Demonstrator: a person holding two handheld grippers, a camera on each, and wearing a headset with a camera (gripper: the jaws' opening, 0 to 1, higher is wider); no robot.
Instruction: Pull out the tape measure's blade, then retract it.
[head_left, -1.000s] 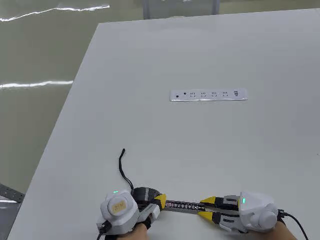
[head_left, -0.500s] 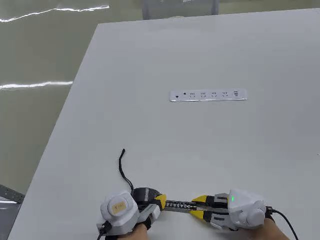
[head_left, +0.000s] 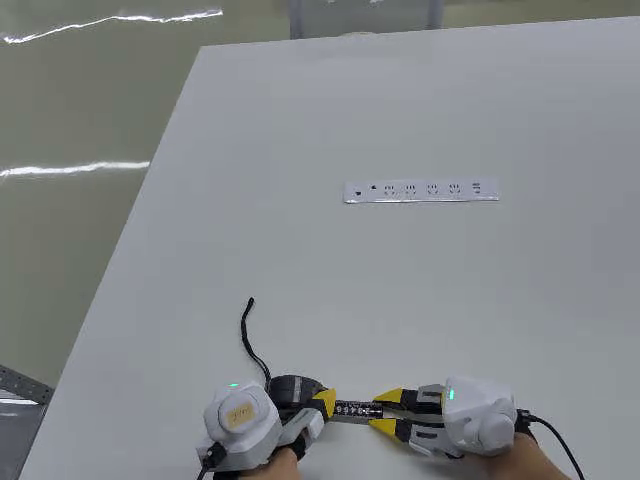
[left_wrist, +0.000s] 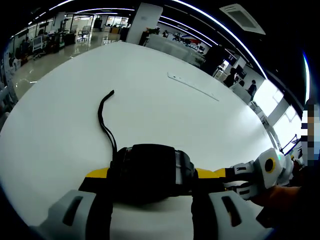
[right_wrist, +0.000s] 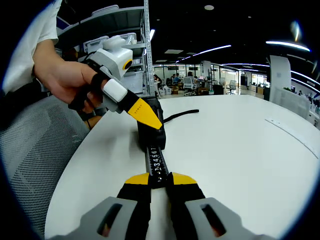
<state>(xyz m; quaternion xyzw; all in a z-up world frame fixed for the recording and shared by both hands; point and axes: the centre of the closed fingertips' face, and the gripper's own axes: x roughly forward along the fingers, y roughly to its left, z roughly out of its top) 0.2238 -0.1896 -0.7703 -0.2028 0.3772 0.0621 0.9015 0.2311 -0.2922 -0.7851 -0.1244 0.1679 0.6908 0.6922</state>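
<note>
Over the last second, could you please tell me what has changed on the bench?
The right gripper, shut on the blade, moved toward the tape measure case, so less blade shows. The left gripper stayed clamped on the case; the power strip lay unmoved.

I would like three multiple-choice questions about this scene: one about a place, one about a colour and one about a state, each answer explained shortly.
1. Where does the power strip lie relative to the tape measure?
A. Touching it
B. Farther out on the table, apart from it
C. Under it

2. What colour is the tape measure's case?
A. Black
B. Red
C. White

3. What is the right gripper doing?
A. Hanging open
B. Shut on the power strip
C. Shut on the blade

Answers:
1 B: the head view shows bare table between them.
2 A: the left gripper clamps a black case.
3 C: its yellow tips pinch the numbered blade.
</note>
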